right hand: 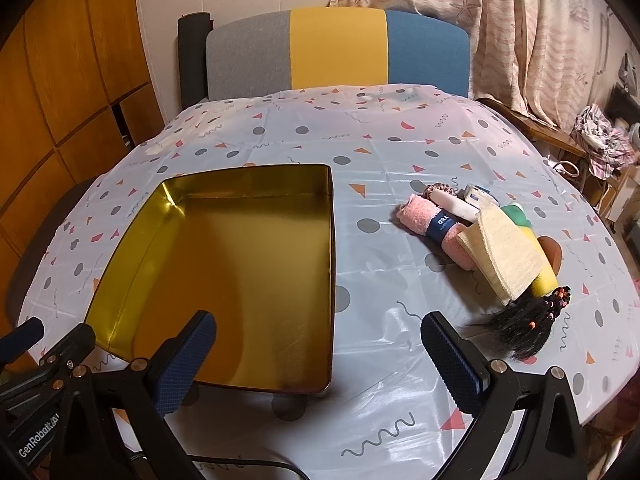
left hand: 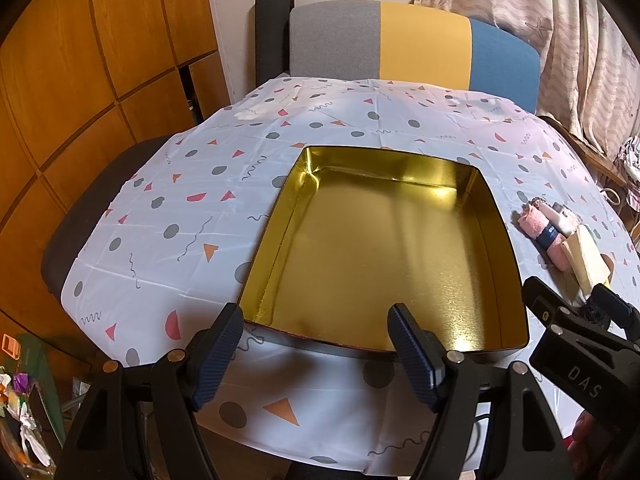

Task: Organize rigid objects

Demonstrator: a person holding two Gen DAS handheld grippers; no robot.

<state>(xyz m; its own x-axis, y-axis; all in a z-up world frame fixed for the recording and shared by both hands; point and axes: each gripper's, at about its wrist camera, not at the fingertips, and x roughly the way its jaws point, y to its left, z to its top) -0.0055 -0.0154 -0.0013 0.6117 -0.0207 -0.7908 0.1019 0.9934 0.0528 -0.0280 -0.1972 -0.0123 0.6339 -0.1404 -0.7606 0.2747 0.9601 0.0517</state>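
Note:
An open gold tin tray (left hand: pixel 280 216) (right hand: pixel 332 240) sits empty on the patterned tablecloth. To its right lies a pile: a rolled pink towel (right hand: pixel 420 220) (left hand: pixel 538 226) with a navy band, a white tube (right hand: pixel 452 202), a beige loofah pad (right hand: pixel 508 256), a yellow-green item (right hand: pixel 544 280) and a black hair piece with beads (right hand: pixel 524 328). My left gripper (left hand: pixel 316 354) is open and empty over the tray's near edge. My right gripper (right hand: pixel 320 354) is open and empty, near the tray's near right corner, left of the pile.
The round table (right hand: pixel 400 400) wears a white tablecloth with shapes. A grey, yellow and blue chair (right hand: pixel 340 48) stands behind it. Wooden cabinets (left hand: pixel 80 80) are at the left, curtains (right hand: pixel 520 32) and clutter at the right.

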